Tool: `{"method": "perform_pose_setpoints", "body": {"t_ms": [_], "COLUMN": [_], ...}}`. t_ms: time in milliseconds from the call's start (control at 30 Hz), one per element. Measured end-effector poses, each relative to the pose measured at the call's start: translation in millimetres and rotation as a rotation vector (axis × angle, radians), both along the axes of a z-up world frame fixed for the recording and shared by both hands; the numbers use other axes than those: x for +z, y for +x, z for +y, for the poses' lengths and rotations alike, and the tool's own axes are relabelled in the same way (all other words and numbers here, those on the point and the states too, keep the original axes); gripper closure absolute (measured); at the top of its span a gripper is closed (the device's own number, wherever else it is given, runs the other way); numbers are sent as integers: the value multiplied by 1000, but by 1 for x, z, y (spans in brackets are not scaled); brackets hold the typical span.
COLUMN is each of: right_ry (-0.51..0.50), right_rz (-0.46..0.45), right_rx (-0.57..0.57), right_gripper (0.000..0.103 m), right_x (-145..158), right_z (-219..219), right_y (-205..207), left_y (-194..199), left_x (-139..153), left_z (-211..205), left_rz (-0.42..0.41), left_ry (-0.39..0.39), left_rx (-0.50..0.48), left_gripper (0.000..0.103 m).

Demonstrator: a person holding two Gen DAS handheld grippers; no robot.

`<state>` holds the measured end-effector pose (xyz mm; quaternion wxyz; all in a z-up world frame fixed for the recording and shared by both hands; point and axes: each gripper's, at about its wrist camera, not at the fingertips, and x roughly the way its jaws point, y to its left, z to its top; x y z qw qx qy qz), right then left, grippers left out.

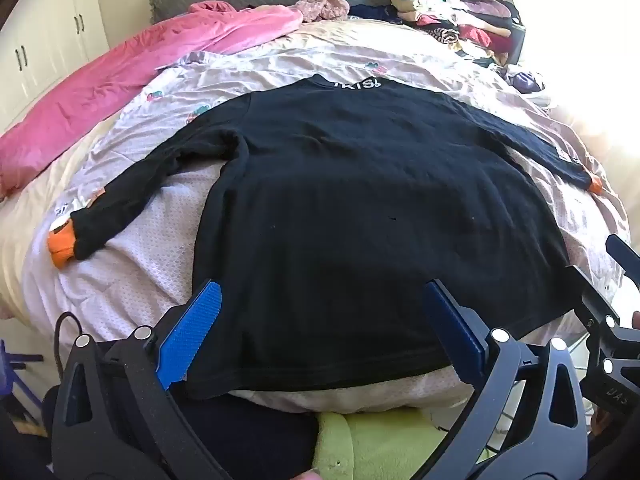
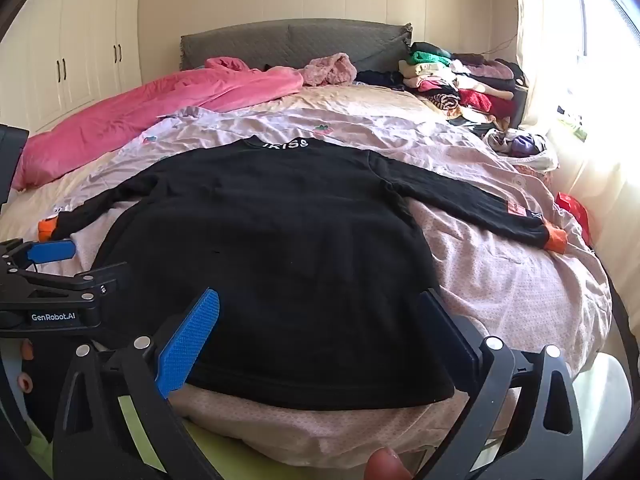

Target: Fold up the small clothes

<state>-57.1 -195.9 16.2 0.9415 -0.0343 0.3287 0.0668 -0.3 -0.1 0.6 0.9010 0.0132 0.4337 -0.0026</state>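
Observation:
A black long-sleeved top (image 1: 360,208) (image 2: 272,240) with orange cuffs lies spread flat on the bed, back up, white letters at the collar, hem toward me. Both sleeves stretch out sideways. My left gripper (image 1: 320,312) hovers over the hem, open wide, its blue pads apart with nothing pinched between them. My right gripper (image 2: 320,320) hangs over the right part of the hem, also open and holding nothing. In the right wrist view the left gripper's blue fingertip (image 2: 52,251) shows at the left edge.
A pink quilt (image 1: 120,80) lies along the bed's left side. A pile of mixed clothes (image 1: 460,24) sits at the far right by the grey headboard (image 2: 296,42). White wardrobes (image 2: 76,48) stand at the left, a bright window at the right. A green cloth (image 1: 384,440) lies below the bed edge.

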Motion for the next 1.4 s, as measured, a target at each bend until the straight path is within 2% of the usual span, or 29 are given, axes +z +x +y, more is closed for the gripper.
{"method": "perform_pose_setpoints", "body": {"t_ms": [467, 1400], "right_ry": [16, 3], "right_rz": [9, 14], "right_rx": [4, 3], "right_gripper": [4, 4], "right_x": [1, 1], "right_z": [3, 3], "right_y": [-1, 0], "left_y": [-4, -4], "left_x": [10, 8], "left_z": [7, 8], "left_rz": [-15, -19], "left_ry": [-11, -18], "left_rx": [12, 14], "left_gripper": [8, 8]}}
